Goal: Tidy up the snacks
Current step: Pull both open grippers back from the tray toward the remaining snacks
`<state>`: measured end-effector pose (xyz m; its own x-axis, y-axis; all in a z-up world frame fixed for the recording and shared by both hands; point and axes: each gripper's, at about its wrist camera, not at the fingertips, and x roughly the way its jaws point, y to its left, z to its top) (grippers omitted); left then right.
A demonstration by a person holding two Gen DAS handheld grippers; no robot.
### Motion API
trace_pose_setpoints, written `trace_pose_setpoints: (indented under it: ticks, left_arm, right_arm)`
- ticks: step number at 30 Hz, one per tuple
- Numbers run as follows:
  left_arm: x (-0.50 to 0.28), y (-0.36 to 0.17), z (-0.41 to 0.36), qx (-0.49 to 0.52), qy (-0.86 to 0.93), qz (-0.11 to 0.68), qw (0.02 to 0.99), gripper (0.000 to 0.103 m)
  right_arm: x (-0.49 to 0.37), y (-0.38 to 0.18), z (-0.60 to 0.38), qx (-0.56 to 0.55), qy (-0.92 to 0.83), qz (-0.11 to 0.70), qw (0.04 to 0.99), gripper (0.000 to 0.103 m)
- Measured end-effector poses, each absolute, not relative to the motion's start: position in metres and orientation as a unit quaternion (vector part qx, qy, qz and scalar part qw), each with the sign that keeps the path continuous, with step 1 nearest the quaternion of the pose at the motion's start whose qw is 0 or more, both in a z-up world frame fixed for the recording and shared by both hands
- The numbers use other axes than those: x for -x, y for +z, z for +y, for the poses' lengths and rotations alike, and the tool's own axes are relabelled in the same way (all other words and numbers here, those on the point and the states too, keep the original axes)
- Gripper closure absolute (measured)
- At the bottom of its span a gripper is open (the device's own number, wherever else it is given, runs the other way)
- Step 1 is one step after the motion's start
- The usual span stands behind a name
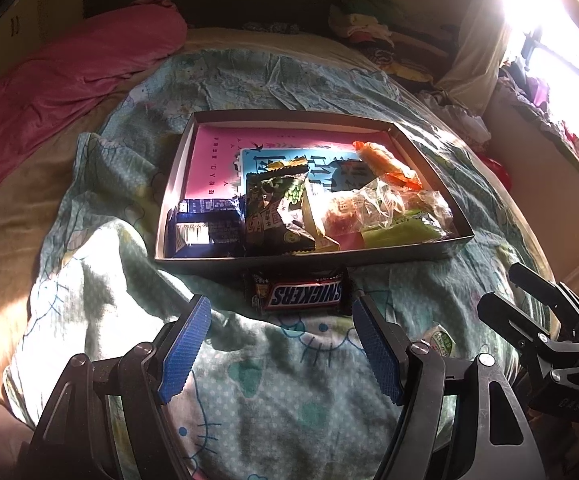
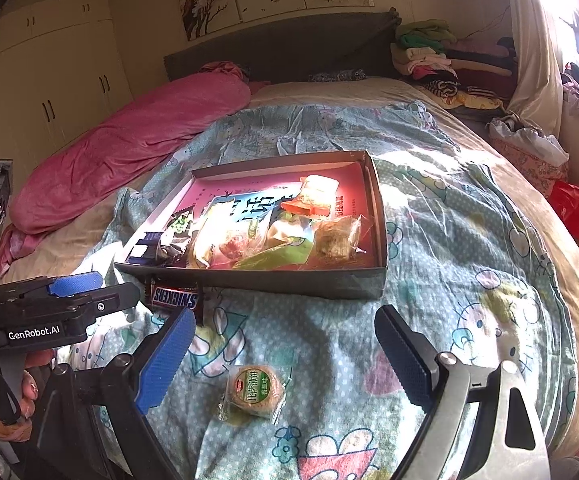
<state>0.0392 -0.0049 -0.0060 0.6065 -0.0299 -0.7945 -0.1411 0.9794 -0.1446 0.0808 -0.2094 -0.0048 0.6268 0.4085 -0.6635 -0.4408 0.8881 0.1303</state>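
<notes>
Left wrist view: your left gripper (image 1: 281,316) hangs wide and empty, squared to the chocolate bar (image 1: 303,294) touching the box (image 1: 369,254); right gripper (image 2: 285,328), equally wide, frames the cookie (image 2: 254,393)

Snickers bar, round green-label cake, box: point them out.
Snickers bar (image 1: 304,294), left wrist view, middle of its logo.
Round green-label cake (image 2: 254,390), right wrist view, on its label.
Box (image 2: 289,282), right wrist view, near outer wall.

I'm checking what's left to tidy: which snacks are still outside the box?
Two: the Snickers bar against the box's near wall, and the round green-labelled biscuit pack on the quilt between the right gripper's open fingers.
</notes>
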Motion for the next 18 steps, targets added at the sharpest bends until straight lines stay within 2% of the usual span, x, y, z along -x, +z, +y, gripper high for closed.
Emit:
trace_pose_setpoints:
  ticks: [18]
  left_arm:
    - [-0.043, -0.022, -0.010, 0.101, 0.014, 0.463, 0.881, 0.028]
  right_arm:
    - [-0.074, -0.021, -0.194, 0.054, 0.243, 0.397, 0.884, 0.012]
